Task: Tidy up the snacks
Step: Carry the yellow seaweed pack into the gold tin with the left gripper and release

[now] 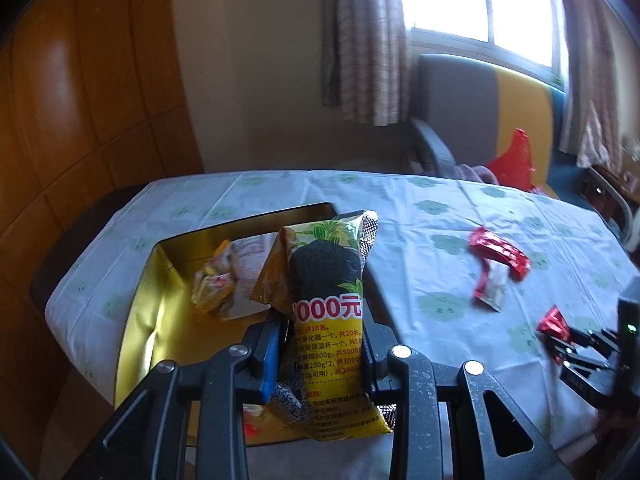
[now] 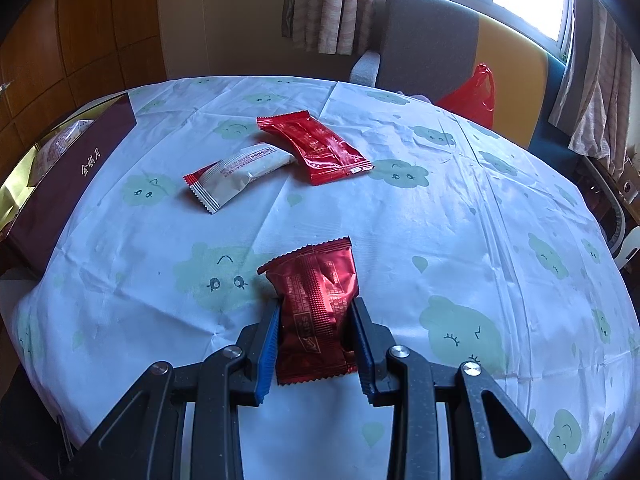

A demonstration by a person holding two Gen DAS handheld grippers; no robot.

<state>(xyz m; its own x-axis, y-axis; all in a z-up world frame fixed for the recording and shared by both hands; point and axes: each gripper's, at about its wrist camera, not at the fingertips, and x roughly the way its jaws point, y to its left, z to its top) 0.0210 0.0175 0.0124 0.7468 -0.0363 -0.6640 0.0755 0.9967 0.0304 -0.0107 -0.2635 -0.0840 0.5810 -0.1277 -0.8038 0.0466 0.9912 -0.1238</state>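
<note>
We see daylight flooding from the blown-out window (image 1: 480, 0), glare on the tablecloth (image 2: 400, 220), and dark, curved fisheye edges.

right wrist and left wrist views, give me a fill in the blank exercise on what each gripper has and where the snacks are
1. The left gripper is shut on a ____ snack bag above the gold-lined box.
2. The right gripper is shut on a ____ snack packet.
3. Farther off on the tablecloth, a red packet lies beside a mostly ____ packet.

Missing words: yellow; red; white
</note>
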